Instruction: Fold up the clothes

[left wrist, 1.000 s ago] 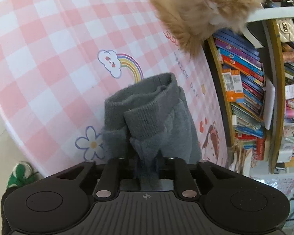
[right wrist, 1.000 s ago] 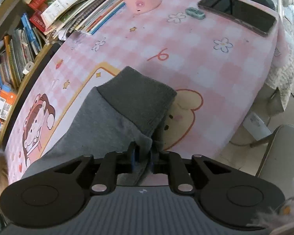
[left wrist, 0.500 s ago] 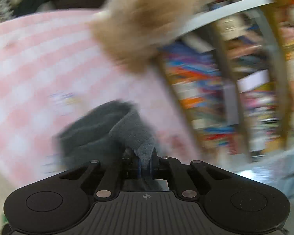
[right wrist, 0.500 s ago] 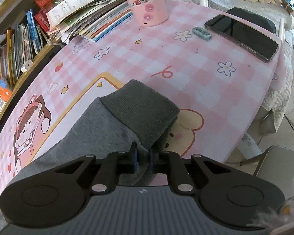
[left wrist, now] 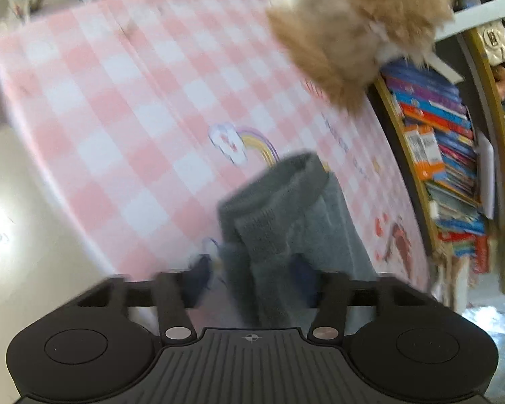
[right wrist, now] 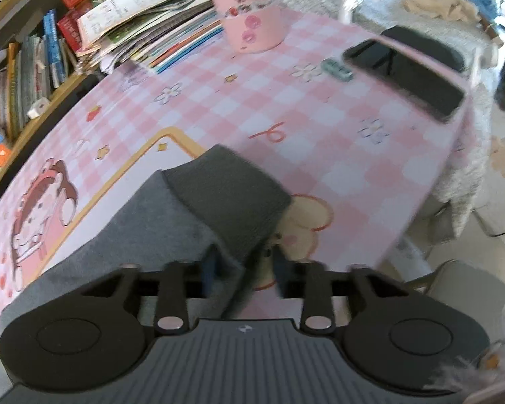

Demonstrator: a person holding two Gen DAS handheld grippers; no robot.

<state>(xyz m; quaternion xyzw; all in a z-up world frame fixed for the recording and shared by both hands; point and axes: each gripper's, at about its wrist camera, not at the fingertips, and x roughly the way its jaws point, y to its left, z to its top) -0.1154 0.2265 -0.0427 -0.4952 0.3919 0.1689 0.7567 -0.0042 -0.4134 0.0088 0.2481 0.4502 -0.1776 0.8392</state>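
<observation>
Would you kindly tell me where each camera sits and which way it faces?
Left wrist: on the left claw, looking along its open fingers over the grey garment toward a fluffy tan toy and bookshelf.
Right wrist: on the right claw, also open, facing across the garment toward a phone and pink cup.
Shared: the garment and pink checked tablecloth.
</observation>
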